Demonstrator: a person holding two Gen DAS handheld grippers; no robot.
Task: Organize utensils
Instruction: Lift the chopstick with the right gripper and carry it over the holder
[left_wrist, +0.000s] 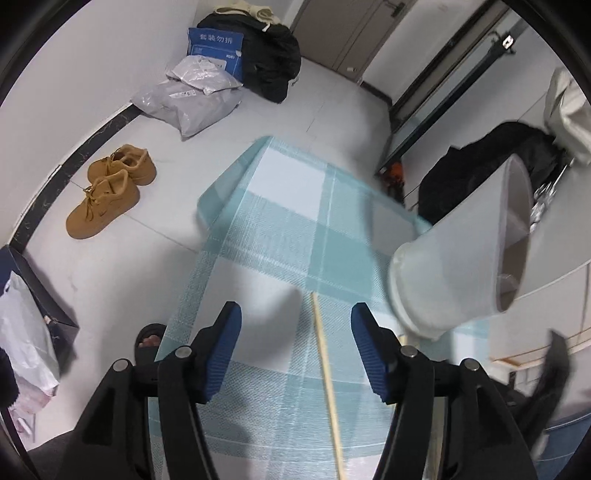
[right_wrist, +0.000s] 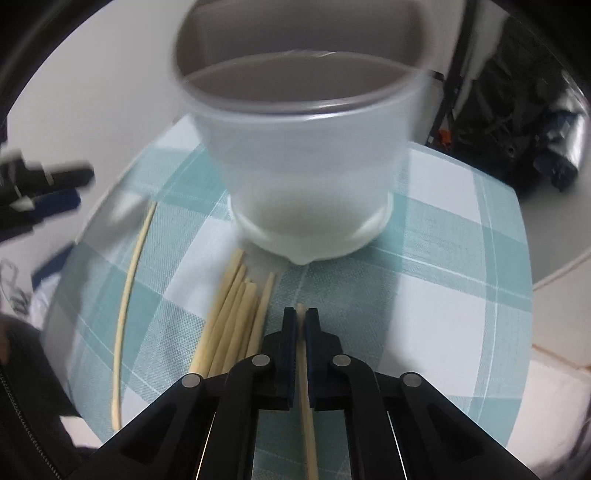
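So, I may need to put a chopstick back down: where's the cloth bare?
Bare checked cloth lies right of the white cup and the right gripper. A narrower strip runs between the lone chopstick and the bundle. Crowded just below the cup.

We see pale wooden chopstick (right_wrist: 306, 387) clamped between right gripper (right_wrist: 301, 319) pads, tip poking just past fingertips, shaft running back under gripper. Bundle of chopsticks (right_wrist: 236, 317) flat on checked cloth just left of that gripper, tips fanned toward white plastic cup (right_wrist: 306, 147). Cup upright straight ahead of it, blurred. Single chopstick (left_wrist: 327, 373) flat on cloth between spread left gripper (left_wrist: 295, 325) pads, touching neither.
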